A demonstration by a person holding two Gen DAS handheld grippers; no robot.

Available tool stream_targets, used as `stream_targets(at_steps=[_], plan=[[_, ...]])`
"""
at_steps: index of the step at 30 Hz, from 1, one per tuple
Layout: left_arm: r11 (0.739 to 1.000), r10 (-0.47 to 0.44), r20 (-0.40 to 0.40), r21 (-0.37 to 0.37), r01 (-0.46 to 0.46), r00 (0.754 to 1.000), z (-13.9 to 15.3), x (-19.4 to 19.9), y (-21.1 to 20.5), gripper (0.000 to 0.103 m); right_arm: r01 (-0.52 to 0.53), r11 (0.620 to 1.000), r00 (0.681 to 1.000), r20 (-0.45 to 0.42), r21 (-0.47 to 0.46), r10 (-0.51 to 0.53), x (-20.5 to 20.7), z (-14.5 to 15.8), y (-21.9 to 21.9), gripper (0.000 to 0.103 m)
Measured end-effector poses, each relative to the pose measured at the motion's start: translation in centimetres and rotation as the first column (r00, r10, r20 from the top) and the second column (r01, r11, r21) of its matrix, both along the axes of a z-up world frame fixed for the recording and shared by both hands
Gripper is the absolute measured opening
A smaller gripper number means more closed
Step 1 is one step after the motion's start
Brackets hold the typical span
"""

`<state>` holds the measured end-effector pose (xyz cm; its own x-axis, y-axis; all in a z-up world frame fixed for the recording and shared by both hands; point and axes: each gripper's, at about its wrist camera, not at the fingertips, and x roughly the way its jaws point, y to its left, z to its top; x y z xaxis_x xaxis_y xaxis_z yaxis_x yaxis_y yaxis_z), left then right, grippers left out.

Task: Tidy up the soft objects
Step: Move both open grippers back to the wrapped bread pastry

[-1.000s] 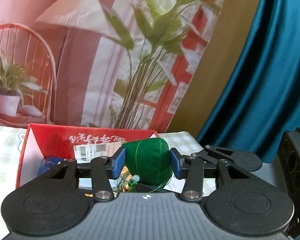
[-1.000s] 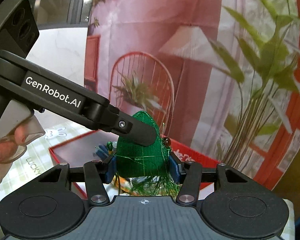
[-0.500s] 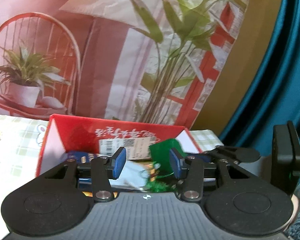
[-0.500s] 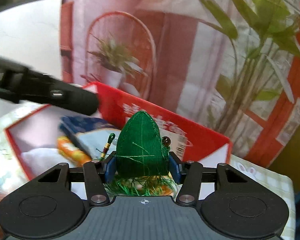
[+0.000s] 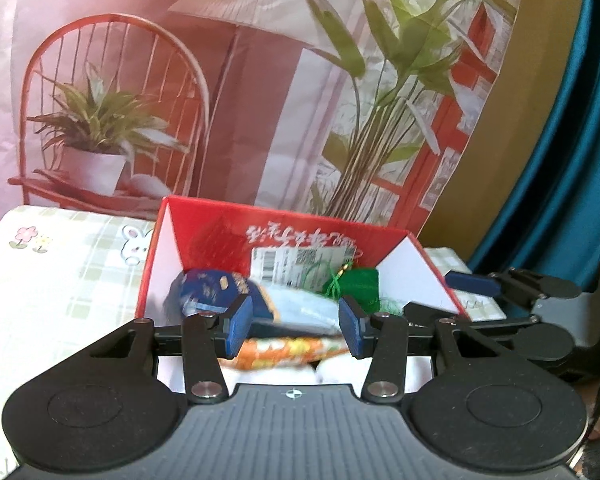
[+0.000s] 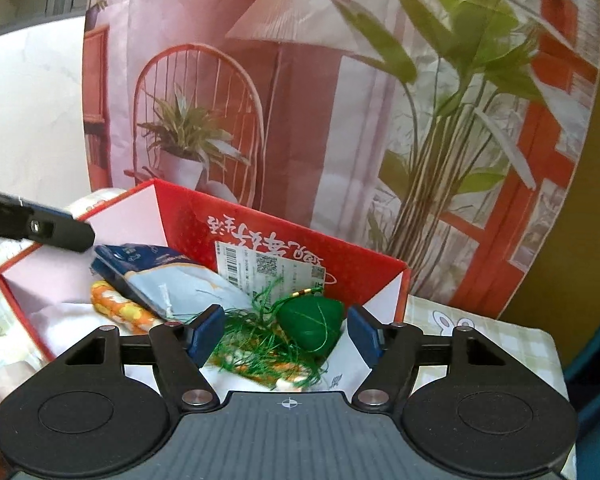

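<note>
A: Two grippers hang over the red box (image 6: 284, 240), and neither has hold of anything. The right gripper (image 6: 286, 334) has its jaws opening, with the green pouch (image 6: 312, 322) lying loose between them, nearer the pad at three o'clock and touching neither.

B: And where does the pouch rest?

A: Inside the box, toward its right wall, on top of the other soft things. In the left wrist view it sits at one o'clock from the left gripper (image 5: 296, 322), beyond the tips. Those jaws stand partly open, empty.

B: What is it like?

A: A plump, rounded wedge wrapped in fine green thread, with a tangle of green tassel (image 6: 260, 344) spilling toward seven o'clock and a small gold-banded cord at its top.

B: The rest?

A: A glossy blue and pale packet (image 6: 156, 276), an orange patterned cloth (image 6: 118, 308), something white and soft below. The box is stiff card, red outside, white within, with a barcode label (image 6: 268, 270) on its far wall. It stands on a checked cloth (image 5: 60, 280) printed with rabbits.
</note>
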<state>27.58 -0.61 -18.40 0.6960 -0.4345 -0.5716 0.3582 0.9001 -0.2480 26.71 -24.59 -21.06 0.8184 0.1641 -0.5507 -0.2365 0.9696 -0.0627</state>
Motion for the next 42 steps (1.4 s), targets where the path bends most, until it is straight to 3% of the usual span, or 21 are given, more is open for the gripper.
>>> stream_targets(at_steps=[9, 15, 19, 25, 32, 42], plan=[[0.999, 0.008, -0.008, 0.044, -0.008, 1.0, -0.3, -4.1, 1.4, 0.05, -0.017, 0.996, 0.997, 0.073, 0.09, 0.011, -5.2, 0.8, 0.6, 0.061], [1.0, -0.005, -0.036, 0.013, 0.005, 0.999, -1.5, -7.2, 2.1, 0.05, -0.011, 0.989, 0.993, 0.117, 0.15, -0.006, -9.3, 0.5, 0.8, 0.061], [1.0, -0.003, -0.056, 0.011, 0.003, 0.998, -2.7, -9.2, 2.2, 0.05, -0.016, 0.99, 0.99, 0.139, 0.142, -0.004, -12.0, -0.6, 1.3, 0.061], [1.0, 0.002, -0.099, 0.003, -0.002, 0.995, -4.7, -10.9, 2.3, 0.049, 0.014, 0.981, 0.997, 0.07, 0.192, -0.028, -15.0, -3.8, 1.2, 0.061], [0.998, -0.069, -0.176, -0.003, 0.069, 0.982, -7.7, -12.0, -0.4, 0.049, 0.018, 0.992, 0.999, -0.042, 0.125, -0.013, -17.2, -8.3, 1.9, 0.059], [0.998, -0.057, -0.207, -0.034, 0.051, 0.977, -9.5, -12.6, 0.3, 0.047, 0.037, 0.99, 0.997, -0.066, 0.136, -0.028, -17.5, -9.6, 1.6, 0.059]])
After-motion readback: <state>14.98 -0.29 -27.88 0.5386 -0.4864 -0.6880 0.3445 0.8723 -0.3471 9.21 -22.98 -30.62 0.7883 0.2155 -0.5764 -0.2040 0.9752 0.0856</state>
